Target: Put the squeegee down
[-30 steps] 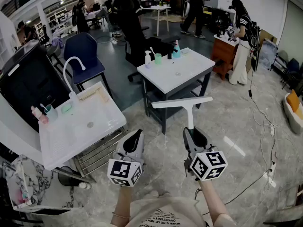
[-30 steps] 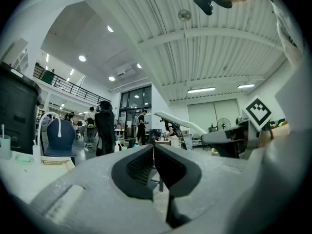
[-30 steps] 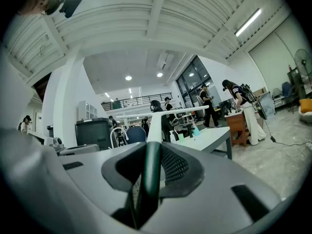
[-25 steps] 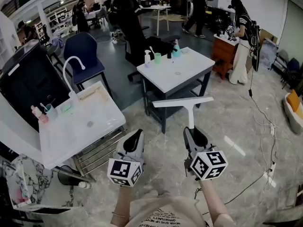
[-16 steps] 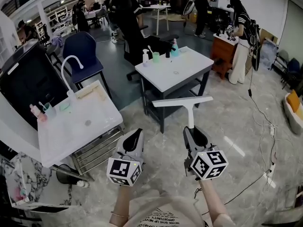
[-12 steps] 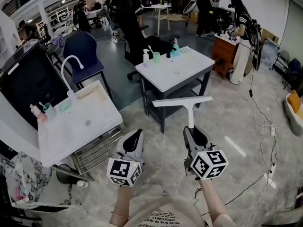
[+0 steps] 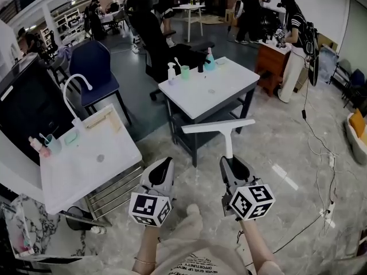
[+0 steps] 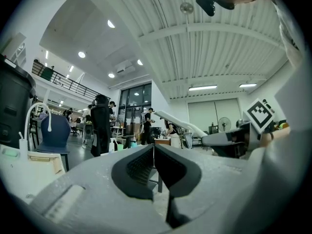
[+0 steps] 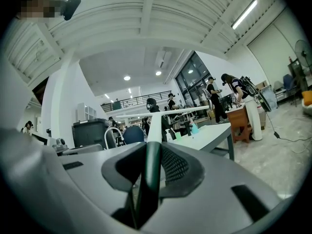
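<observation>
Table (image 7: pixel 226 90) drawn nearer; right gripper (image 7: pixel 229 160) fingers clamp one squeegee (image 7: pixel 218 126), left gripper (image 7: pixel 166 162) fingers pressed together.

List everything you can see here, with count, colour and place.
squeegee: one, white, held level above the floor, near the table
table: one, white top, centre
pump bottle: one, white, table's far edge
cup: one, green, beside the pump bottle
sink counter: one, white, left
chair: one, blue, behind the sink counter
cabinet: one, brown, right of the table
people: several, background
left gripper: grey, shut, empty
right gripper: grey, shut on the squeegee's handle
</observation>
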A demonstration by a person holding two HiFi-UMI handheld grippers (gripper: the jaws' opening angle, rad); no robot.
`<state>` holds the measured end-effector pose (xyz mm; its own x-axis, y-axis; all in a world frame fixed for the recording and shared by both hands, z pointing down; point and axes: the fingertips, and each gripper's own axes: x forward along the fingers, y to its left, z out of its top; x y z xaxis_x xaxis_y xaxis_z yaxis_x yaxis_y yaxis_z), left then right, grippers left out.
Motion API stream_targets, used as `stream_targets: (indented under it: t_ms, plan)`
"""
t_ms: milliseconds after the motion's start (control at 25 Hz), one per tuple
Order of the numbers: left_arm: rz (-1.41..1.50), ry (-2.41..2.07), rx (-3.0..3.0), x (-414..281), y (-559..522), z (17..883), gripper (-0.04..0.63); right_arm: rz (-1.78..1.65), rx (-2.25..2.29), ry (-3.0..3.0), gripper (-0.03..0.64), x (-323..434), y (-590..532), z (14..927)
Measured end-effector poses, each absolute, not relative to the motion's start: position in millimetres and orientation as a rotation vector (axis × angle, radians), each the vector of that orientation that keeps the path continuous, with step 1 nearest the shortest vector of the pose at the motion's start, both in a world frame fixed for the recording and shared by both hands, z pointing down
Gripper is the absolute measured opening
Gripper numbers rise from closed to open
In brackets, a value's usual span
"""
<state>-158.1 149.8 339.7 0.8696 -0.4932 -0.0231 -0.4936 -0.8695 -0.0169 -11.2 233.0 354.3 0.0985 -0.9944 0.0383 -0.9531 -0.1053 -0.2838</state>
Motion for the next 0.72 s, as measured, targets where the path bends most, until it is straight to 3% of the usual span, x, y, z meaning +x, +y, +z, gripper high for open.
stream_targets:
  t_ms: [720]
  plan:
    - [0.007,0.87,-3.072,-59,-11,353,0.023,-0.438,-2.142,2.03,0.095,82,66,370]
